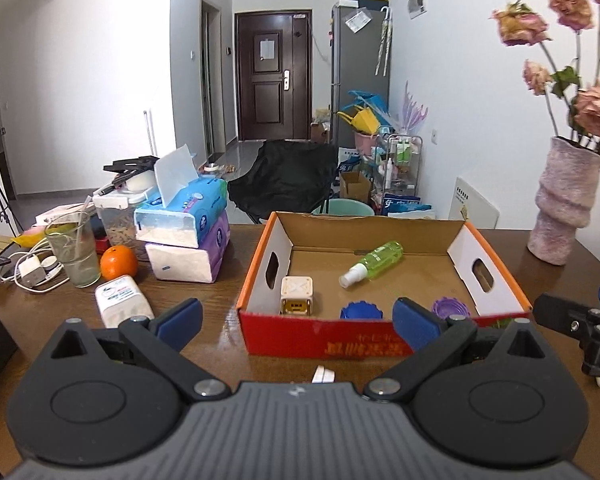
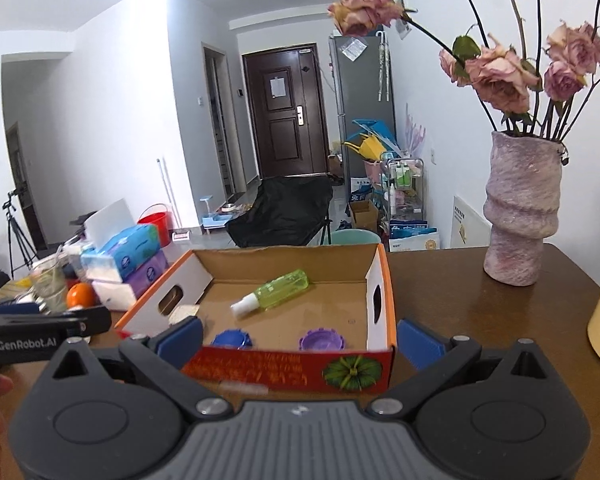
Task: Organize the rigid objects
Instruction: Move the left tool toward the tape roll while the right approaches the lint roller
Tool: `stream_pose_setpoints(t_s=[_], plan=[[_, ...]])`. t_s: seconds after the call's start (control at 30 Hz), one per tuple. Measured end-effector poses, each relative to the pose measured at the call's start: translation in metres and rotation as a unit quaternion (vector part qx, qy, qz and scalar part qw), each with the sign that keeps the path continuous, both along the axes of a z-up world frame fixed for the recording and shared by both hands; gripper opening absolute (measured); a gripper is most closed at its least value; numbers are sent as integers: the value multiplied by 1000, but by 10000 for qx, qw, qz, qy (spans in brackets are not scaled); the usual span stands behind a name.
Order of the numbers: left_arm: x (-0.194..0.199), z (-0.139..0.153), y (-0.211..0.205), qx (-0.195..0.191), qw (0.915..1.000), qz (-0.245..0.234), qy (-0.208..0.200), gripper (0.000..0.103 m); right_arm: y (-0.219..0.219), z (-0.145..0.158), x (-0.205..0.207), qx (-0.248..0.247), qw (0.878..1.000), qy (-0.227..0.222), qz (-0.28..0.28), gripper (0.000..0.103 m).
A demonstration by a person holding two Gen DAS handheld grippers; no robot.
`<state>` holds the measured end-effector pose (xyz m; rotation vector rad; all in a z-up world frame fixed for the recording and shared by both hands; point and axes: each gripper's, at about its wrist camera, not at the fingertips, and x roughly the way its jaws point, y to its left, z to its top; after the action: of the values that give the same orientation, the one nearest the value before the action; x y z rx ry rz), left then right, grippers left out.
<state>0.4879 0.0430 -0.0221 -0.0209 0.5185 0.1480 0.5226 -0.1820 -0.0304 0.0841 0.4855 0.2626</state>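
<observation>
An open cardboard box [image 1: 324,344] [image 2: 284,372] with a red front stands on the brown table. Inside lie a green spray bottle [image 1: 374,262] [image 2: 274,290], a cream cube [image 1: 296,295], a blue cap [image 1: 361,311] [image 2: 231,338] and a purple cap [image 1: 451,307] [image 2: 321,339]. My left gripper [image 1: 298,322] is open and empty in front of the box's front wall. My right gripper [image 2: 300,338] is open and empty, at the box's right front corner. The right gripper also shows at the right edge of the left wrist view [image 1: 580,328].
Left of the box are stacked tissue packs [image 1: 188,228] [image 2: 124,264], an orange [image 1: 119,262] [image 2: 81,295], a glass [image 1: 74,250], a white bottle [image 1: 124,306] and cables. A pink vase with dried roses [image 1: 562,204] [image 2: 520,208] stands at the right. A small white piece [image 1: 323,375] lies before the box.
</observation>
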Motion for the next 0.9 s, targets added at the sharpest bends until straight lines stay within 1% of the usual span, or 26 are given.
stream_pose_setpoints(t_s=[0.1, 0.23, 0.33, 0.47, 0.57, 0.8, 0.9], plan=[[-22, 1, -1, 40, 10000, -27, -35, 103, -1, 1, -23, -27, 9999, -64, 77, 103], [-50, 2, 2, -16, 10000, -32, -58, 103, -1, 1, -52, -47, 9998, -60, 176, 103], [-72, 3, 6, -15, 9999, 8, -107, 103, -1, 2, -72, -159, 9996, -82, 201, 103], [-101, 4, 13, -51, 9998, 52, -199, 103, 1, 5, -101, -287, 9994, -142, 140, 103], [-120, 4, 17, -50, 9998, 82, -187, 103, 2, 4, -119, -405, 9991, -114, 70, 103], [-158, -4, 25, 84, 9997, 124, -218, 103, -2, -4, -148, -489, 9988, -46, -19, 103], [-169, -11, 29, 51, 9997, 182, -179, 103, -4, -9, -156, -513, 9987, 19, -54, 103]])
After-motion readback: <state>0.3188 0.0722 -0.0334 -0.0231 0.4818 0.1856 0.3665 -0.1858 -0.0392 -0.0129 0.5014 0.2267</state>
